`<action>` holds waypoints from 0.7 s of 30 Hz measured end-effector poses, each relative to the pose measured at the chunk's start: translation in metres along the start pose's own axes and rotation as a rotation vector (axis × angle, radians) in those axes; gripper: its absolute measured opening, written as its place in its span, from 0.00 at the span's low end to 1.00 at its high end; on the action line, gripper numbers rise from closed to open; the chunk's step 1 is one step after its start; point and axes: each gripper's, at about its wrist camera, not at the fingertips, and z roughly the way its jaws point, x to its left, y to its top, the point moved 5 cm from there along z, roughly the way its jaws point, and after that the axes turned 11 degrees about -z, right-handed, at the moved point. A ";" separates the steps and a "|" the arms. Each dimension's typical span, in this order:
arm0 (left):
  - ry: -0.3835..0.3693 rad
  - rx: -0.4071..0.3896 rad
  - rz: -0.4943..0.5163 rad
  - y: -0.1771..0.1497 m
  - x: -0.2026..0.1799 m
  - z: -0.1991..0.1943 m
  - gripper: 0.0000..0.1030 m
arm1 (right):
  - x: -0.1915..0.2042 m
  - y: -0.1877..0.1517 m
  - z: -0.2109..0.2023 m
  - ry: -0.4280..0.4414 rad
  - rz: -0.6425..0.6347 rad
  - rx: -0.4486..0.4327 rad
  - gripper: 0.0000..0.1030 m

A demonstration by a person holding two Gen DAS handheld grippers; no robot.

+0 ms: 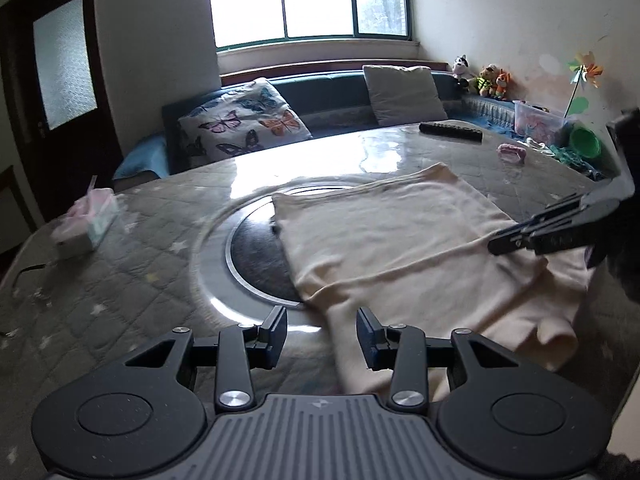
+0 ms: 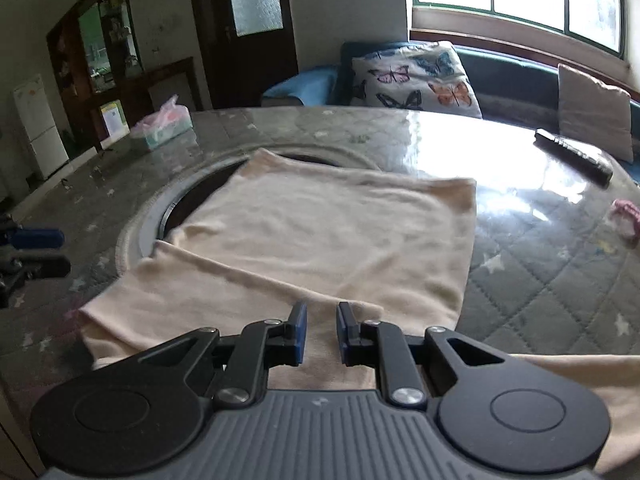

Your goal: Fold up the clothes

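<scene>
A cream garment (image 1: pixel 400 232) lies folded on the quilted table, partly over a round dark inset (image 1: pixel 256 256). My left gripper (image 1: pixel 322 336) hangs open over the garment's near left edge with nothing between its fingers. From the right, my right gripper (image 1: pixel 508 242) reaches in low over the cloth's right side. In the right wrist view the garment (image 2: pixel 320 232) spreads out ahead, a folded layer running across its near part. There my right gripper (image 2: pixel 322 332) stands narrowly open just above the cloth, no fabric pinched. The left gripper (image 2: pixel 40 252) shows at the left edge.
A tissue pack (image 1: pixel 88 220) sits at the table's left. A black remote (image 1: pixel 450 130) and a small pink item (image 1: pixel 512 154) lie at the far right. Beyond the table is a sofa with a butterfly pillow (image 1: pixel 244 120). Toys and a plastic box crowd the right corner.
</scene>
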 end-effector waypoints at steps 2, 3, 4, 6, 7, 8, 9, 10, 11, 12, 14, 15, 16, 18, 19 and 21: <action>-0.009 0.007 -0.001 0.004 -0.006 0.014 0.40 | -0.004 -0.003 0.004 -0.010 0.007 0.013 0.15; -0.018 0.012 -0.001 0.006 -0.008 0.021 0.40 | -0.006 -0.004 0.003 -0.011 0.009 0.013 0.15; -0.025 0.018 0.002 0.008 -0.011 0.028 0.40 | -0.006 -0.004 0.000 -0.009 0.007 0.011 0.15; -0.025 0.028 0.019 0.008 -0.016 0.040 0.40 | -0.003 -0.005 -0.008 -0.001 -0.008 0.006 0.15; -0.022 0.030 0.029 0.007 -0.017 0.045 0.40 | -0.001 -0.006 -0.012 0.005 -0.020 0.004 0.15; -0.019 0.038 0.037 0.006 -0.019 0.051 0.40 | 0.002 -0.008 -0.016 0.016 -0.035 0.002 0.16; -0.021 0.048 0.040 0.004 -0.021 0.056 0.40 | 0.005 -0.010 -0.019 0.027 -0.048 0.001 0.20; -0.023 0.058 0.042 0.002 -0.022 0.060 0.40 | 0.008 -0.012 -0.021 0.033 -0.057 0.002 0.23; -0.019 0.067 0.045 0.000 -0.023 0.063 0.40 | 0.010 -0.017 -0.023 0.037 -0.060 0.010 0.23; -0.016 0.074 0.049 -0.002 -0.023 0.066 0.40 | 0.010 -0.022 -0.023 0.042 -0.056 0.018 0.23; -0.012 0.081 0.050 -0.005 -0.023 0.069 0.40 | 0.009 -0.032 -0.025 0.039 -0.041 0.020 0.23; -0.012 0.079 0.052 -0.006 -0.023 0.069 0.40 | 0.007 -0.035 -0.029 0.035 -0.037 0.008 0.23; -0.012 0.077 0.053 -0.005 -0.023 0.068 0.40 | 0.006 -0.037 -0.035 0.035 -0.027 -0.004 0.23; -0.012 0.075 0.048 -0.005 -0.024 0.067 0.41 | 0.001 -0.040 -0.047 0.032 -0.001 -0.034 0.33; -0.012 0.075 0.047 -0.005 -0.024 0.066 0.43 | -0.004 -0.042 -0.055 0.017 0.008 -0.052 0.38; -0.011 0.073 0.048 -0.005 -0.027 0.066 0.45 | -0.016 -0.047 -0.067 -0.025 0.035 -0.077 0.38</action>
